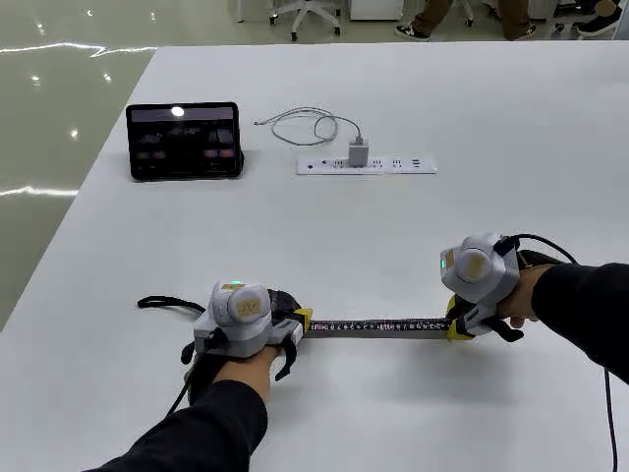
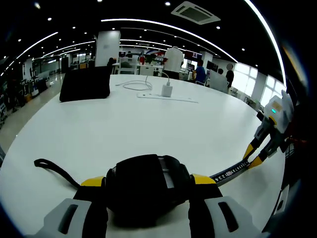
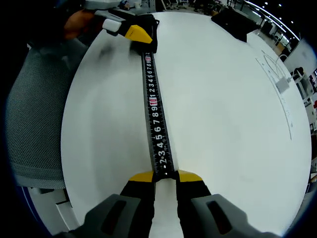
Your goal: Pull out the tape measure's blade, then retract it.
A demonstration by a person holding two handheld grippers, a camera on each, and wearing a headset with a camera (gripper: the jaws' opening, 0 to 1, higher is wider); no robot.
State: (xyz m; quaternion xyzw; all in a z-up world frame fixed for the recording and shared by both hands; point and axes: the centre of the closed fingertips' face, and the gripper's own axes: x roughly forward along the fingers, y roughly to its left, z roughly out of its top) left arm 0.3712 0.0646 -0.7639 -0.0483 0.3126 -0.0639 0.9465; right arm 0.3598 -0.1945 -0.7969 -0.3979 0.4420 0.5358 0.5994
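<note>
1. While the fingers of the left gripper (image 2: 147, 179) clamp the tape measure case (image 2: 143, 198), the fingers of the right gripper (image 3: 166, 176) pinch the blade (image 3: 156, 114) at its tip.
2. The blade lies flat near the worktop (image 1: 393, 236) front edge, with open surface beyond.

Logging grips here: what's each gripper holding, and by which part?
Left gripper clamps the tape measure's case by its sides; right gripper pinches the blade at its free end.
</note>
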